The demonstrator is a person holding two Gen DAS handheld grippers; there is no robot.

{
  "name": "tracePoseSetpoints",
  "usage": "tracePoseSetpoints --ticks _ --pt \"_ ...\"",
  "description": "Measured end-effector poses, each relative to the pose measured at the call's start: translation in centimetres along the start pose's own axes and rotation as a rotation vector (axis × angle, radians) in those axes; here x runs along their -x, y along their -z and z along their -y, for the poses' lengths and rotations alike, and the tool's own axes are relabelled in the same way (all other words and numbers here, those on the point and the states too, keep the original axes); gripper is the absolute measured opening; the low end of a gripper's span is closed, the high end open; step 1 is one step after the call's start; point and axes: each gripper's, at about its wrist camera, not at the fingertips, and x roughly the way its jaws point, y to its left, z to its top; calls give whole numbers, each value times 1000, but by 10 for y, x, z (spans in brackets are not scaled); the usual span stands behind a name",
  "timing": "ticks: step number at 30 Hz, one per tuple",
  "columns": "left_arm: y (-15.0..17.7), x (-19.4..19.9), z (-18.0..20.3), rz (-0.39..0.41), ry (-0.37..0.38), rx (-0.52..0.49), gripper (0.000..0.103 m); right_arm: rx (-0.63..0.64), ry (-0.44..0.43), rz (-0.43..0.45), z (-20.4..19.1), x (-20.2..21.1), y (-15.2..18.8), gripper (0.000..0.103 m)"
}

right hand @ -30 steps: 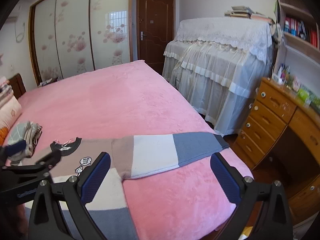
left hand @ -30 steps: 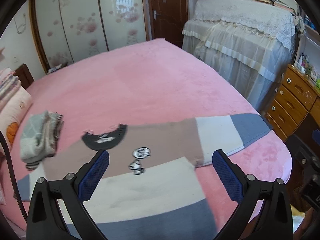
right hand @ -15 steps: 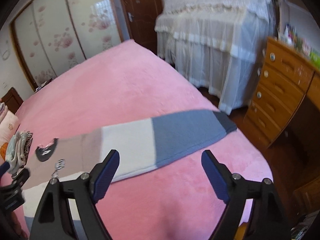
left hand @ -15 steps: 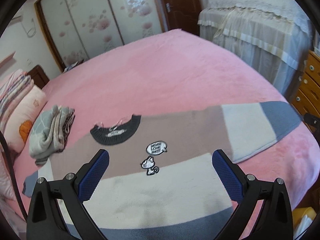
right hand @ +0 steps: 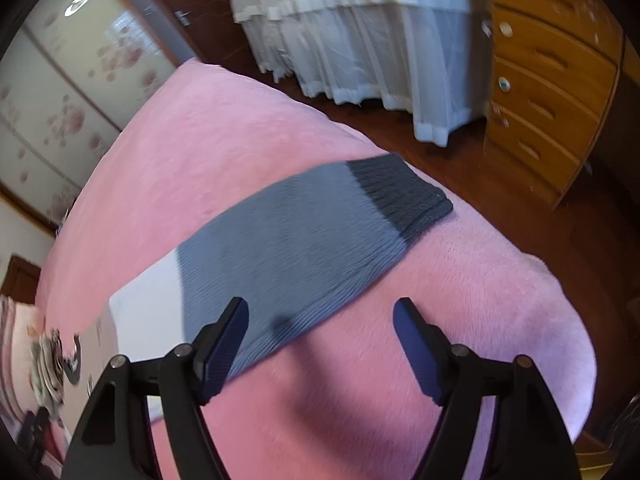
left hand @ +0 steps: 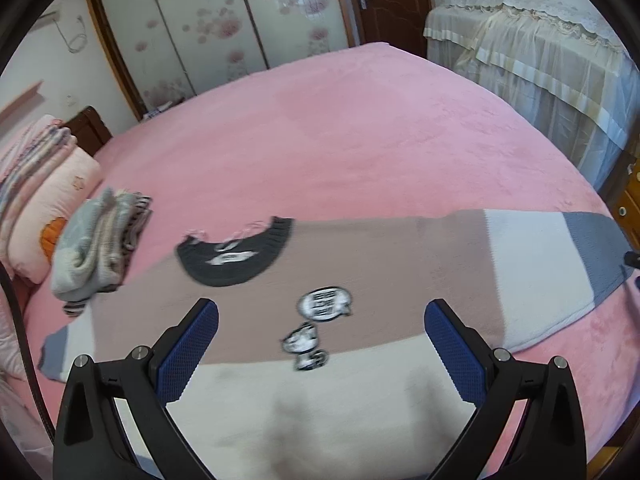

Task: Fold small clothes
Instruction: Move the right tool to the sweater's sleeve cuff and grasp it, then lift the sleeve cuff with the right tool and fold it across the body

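Note:
A small knitted sweater (left hand: 360, 264) lies flat on the pink bed, front up, with a dark collar (left hand: 236, 256), a cartoon patch (left hand: 316, 324) and bands of mauve, white and grey-blue. My left gripper (left hand: 320, 344) hovers open over its chest, nothing between the pads. The sweater's right sleeve (right hand: 304, 244) stretches toward the bed's corner and ends in a dark ribbed cuff (right hand: 404, 196). My right gripper (right hand: 320, 340) hangs over the sleeve's near edge, its jaws closing, with no cloth pinched between them.
A stack of folded clothes (left hand: 96, 240) sits left of the collar, beside pillows (left hand: 44, 216). The bed's edge (right hand: 576, 344) drops to a wooden floor. A wooden chest of drawers (right hand: 548, 80) and lace-draped furniture (right hand: 360, 28) stand beyond.
Both grippers have dropped closer to the sweater. The right one swung right and tilted down over the sleeve end, rolling, and its jaws have narrowed. The left one stays wide.

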Motion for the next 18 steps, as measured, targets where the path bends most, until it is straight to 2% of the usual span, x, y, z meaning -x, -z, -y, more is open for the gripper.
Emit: tracePoseSetpoints --ticks 5,7,10,15,18 --pt "-10 -16 26 -8 32 -5 102 -13 10 7 2 -15 -13 70" --pt "-12 -21 38 -8 38 -20 102 -4 20 15 1 -20 -18 65" --pt "-13 -23 53 -6 48 -39 102 9 18 25 2 -24 -25 49" --pt "-11 -25 67 -15 57 -61 102 30 -25 50 1 -22 -29 14" --pt "-11 -24 68 -16 64 -67 102 76 -24 100 -10 -10 -26 13"
